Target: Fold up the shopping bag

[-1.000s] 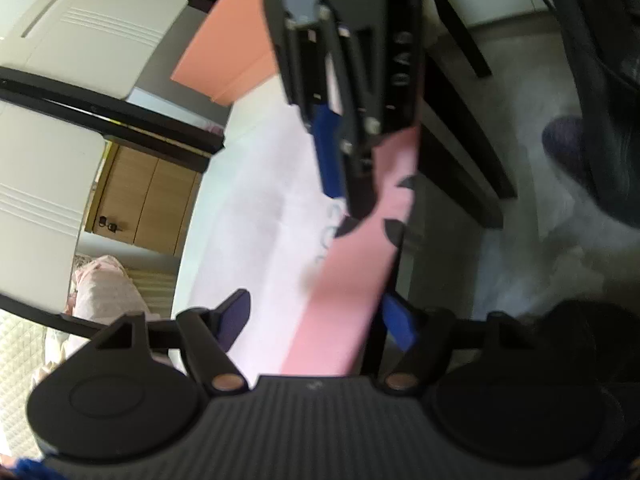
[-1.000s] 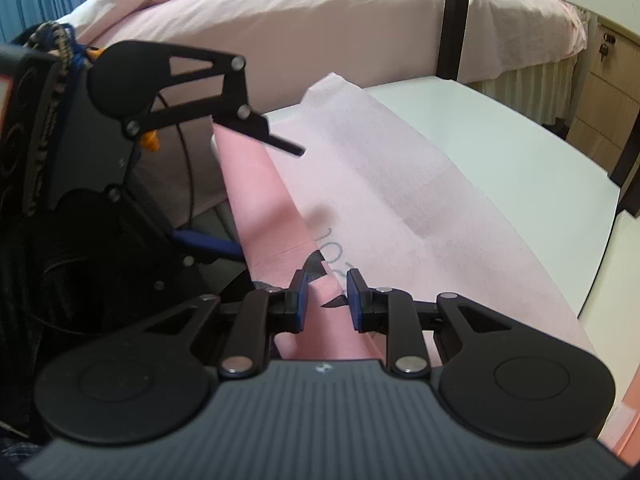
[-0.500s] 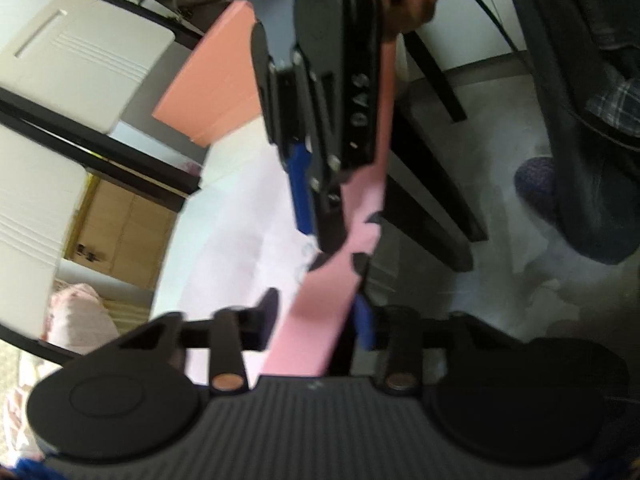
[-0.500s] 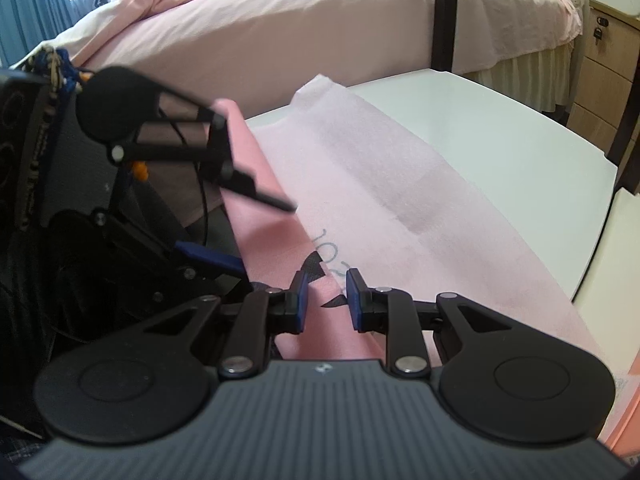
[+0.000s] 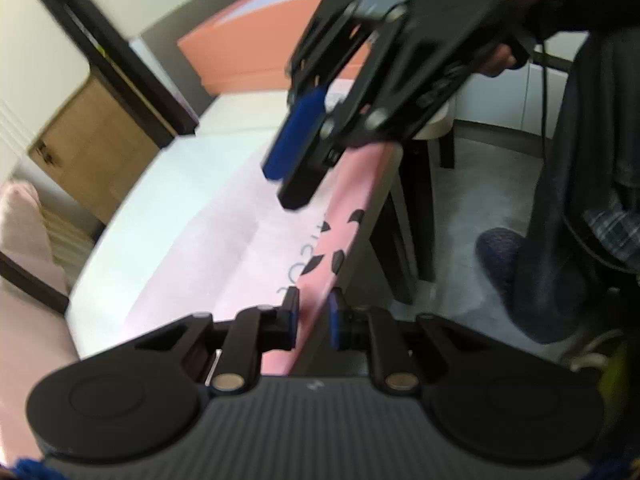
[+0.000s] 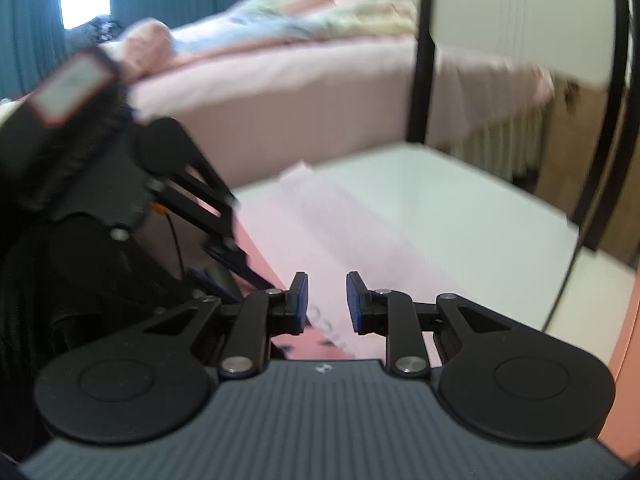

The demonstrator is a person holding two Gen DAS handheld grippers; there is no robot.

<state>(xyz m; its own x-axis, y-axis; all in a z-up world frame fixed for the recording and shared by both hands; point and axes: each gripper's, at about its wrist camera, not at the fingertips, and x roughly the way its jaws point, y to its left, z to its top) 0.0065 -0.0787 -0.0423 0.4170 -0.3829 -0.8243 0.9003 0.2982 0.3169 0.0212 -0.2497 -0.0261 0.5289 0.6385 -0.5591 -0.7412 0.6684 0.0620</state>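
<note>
The pale pink shopping bag [image 5: 240, 248] lies flat on the white table [image 5: 192, 184]. A darker pink folded edge [image 5: 344, 232] with black prints runs along the table's near side. My left gripper [image 5: 314, 314] straddles that edge. Its jaws are closing, and the pink fold fills the narrow gap between the pads. My right gripper [image 5: 282, 186] hangs just above the fold, farther along it, held by a hand. In its own view the right gripper [image 6: 327, 304] has its jaws slightly apart with nothing pinched, and the bag [image 6: 340, 232] lies beyond and below. The left gripper's fingers [image 6: 228, 240] show blurred at the left.
A salmon board [image 5: 248, 52] stands at the table's far end. A bed with pink covers [image 6: 320, 80] and a black post [image 6: 420, 60] lie past the table. A person's leg and slippered foot [image 5: 500, 256] are on the floor beside the table's edge. A wooden cabinet [image 5: 88, 140] is behind.
The left jaws went from wide apart to narrow around the pink fold, and that gripper rolled and rose. The right gripper lifted off the bag and tilted up.
</note>
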